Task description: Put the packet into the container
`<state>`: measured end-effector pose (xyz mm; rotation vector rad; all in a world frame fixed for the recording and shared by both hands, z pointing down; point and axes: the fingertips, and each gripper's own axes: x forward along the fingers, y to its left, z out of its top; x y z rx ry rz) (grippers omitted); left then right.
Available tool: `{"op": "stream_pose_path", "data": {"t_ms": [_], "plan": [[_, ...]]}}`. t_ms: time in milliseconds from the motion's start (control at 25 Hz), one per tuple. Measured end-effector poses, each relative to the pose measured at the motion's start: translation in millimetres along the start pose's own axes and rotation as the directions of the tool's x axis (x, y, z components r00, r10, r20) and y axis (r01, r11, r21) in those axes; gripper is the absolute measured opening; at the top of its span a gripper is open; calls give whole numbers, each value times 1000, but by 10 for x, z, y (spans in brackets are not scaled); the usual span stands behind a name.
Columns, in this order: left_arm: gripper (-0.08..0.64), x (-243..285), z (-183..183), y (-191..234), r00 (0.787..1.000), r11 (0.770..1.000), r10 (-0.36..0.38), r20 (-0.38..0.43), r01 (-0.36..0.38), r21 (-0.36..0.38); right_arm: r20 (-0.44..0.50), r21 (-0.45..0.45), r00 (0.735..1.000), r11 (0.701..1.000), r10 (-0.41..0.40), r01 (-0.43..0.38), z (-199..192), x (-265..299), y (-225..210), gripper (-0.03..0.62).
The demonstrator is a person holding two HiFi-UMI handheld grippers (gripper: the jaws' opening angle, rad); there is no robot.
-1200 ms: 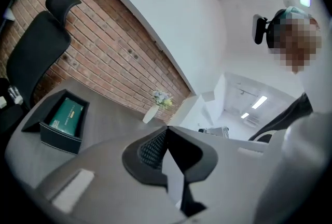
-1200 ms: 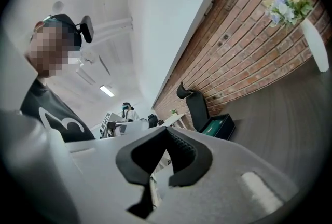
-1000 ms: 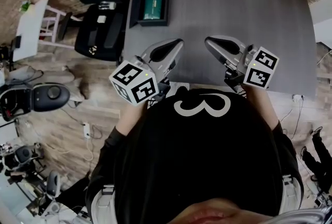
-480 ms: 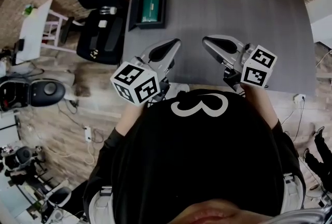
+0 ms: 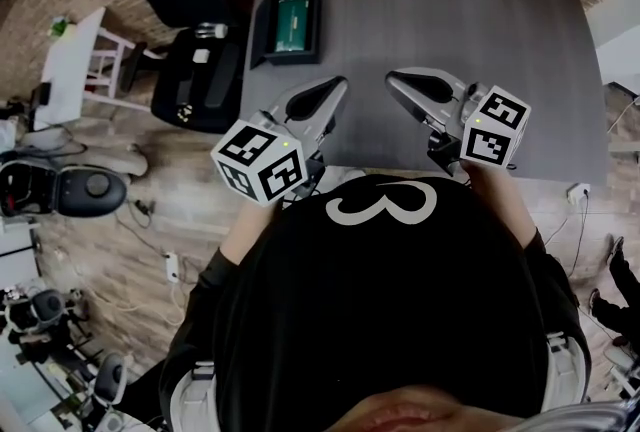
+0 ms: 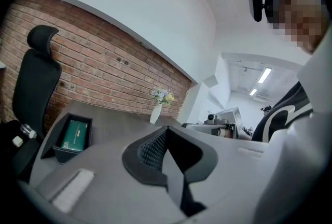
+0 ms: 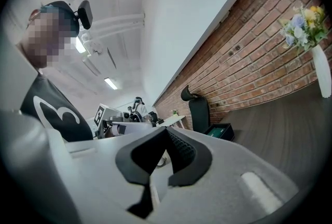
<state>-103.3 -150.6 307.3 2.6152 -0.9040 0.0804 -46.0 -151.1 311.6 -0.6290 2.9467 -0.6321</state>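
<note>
Both your grippers are pressed shut on nothing; the packet lies in the container.

Head view: the green packet (image 5: 293, 23) sits inside the black container (image 5: 262, 35) on the grey table (image 5: 450, 30). Your left gripper (image 5: 338, 82) is the nearer one to the container, your right gripper (image 5: 392, 78) is on its far side from the container, and both are well apart from it. Left gripper view: jaws together and empty, the container off to their left with the packet inside. Right gripper view: jaws together and empty, the container far off to their right.
</note>
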Motion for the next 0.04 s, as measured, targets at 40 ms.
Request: {"op": "stream_pose_path", "data": {"t_ms": [40], "plan": [[12, 1, 10, -7, 1000, 1000, 1, -1, -1, 7, 0, 1, 1000, 1000, 2, -2, 13, 8, 7, -2]]}}
